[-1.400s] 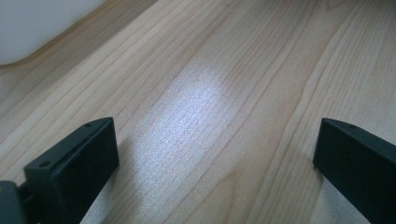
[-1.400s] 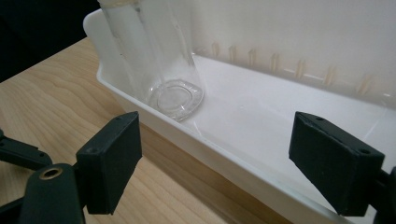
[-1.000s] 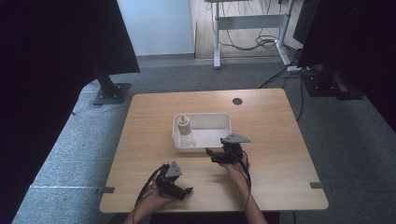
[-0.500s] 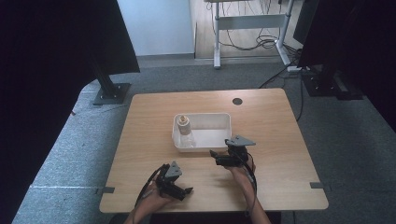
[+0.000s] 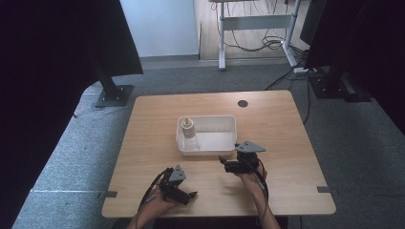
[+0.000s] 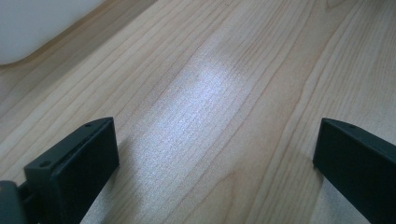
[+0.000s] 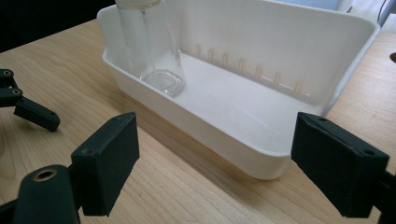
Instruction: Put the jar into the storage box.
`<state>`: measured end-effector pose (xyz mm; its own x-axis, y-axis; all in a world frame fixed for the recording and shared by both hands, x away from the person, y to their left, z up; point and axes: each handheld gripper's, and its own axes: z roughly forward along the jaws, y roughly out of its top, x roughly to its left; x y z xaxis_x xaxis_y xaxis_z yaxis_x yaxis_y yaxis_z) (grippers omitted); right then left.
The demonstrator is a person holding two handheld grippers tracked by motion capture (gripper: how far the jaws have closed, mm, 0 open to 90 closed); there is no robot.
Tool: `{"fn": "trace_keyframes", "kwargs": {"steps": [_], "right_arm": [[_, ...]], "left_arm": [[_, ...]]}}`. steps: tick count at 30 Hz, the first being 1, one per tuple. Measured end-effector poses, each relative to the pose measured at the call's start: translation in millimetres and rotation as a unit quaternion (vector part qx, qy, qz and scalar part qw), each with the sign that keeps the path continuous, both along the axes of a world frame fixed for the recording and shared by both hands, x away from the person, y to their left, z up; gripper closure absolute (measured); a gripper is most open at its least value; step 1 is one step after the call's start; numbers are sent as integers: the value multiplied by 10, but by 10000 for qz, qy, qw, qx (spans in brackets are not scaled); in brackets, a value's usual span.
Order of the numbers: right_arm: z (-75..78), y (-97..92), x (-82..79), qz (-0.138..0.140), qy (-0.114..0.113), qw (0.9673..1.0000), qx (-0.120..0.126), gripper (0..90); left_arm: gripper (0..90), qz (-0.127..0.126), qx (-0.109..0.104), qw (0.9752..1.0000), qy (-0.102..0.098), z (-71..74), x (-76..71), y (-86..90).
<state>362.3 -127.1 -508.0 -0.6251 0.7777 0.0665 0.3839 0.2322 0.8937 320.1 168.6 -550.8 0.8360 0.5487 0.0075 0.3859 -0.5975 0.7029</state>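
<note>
Jaws of the right gripper [image 5: 228, 164] have just been opening, nothing between them, aimed level at the white bin [image 5: 224, 143] holding an upright clear bottle [image 5: 188, 132]; the left gripper [image 5: 187, 196] rests low, jaws wide apart.

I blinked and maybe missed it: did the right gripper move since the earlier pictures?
Yes. The right gripper has drawn back from the white plastic tub, toward the wooden table's near edge, its open jaws just widening, nothing between them.
</note>
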Motion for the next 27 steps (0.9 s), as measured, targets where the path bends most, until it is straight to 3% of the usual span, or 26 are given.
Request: {"fn": "trace_keyframes", "kwargs": {"steps": [27], "right_arm": [[56,-220,-132,-123,-48,9999,-49,143]], "left_arm": [[0,2,-2,10000,1,0,0,0]]}}
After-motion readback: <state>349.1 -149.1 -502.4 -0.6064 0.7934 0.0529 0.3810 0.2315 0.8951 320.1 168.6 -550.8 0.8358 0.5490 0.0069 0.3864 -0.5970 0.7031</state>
